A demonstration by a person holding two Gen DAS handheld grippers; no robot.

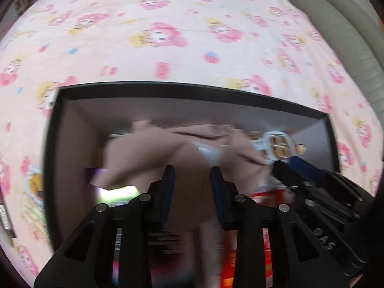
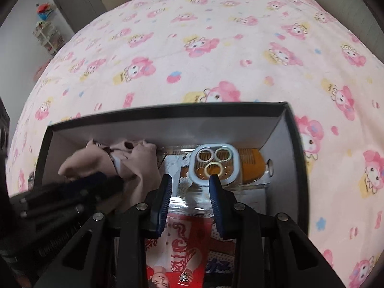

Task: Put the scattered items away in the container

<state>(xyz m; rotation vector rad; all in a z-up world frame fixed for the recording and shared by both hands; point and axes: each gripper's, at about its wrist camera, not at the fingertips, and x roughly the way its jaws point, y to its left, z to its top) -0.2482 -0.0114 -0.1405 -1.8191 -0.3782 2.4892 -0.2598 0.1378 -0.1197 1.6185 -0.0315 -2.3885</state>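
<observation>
Left hand-held gripper: jaws parted to a moderate gap, nothing between them, hanging over the box above the beige cloth. From the right wrist view its tip appears to rest against that cloth, but the jaw state is not readable from there.

Right hand-held gripper: jaws also apart and empty, poised above the box interior, just short of the white case with rings.

Step in hand, by my reading: settling the last things inside. Lift your grippers straight up so neither snags the cloth and drags it over the rim. If you press it down, push at its middle, not its edge.

Box contents: cloth bunched at the left against the far wall; the white case at the right, lying on an orange comb-like item; a red printed packet nearest you. Other bits under the cloth are too blurred to name.

Box sits on the bed with the pink cartoon bedsheet. No loose items show on the sheet.
</observation>
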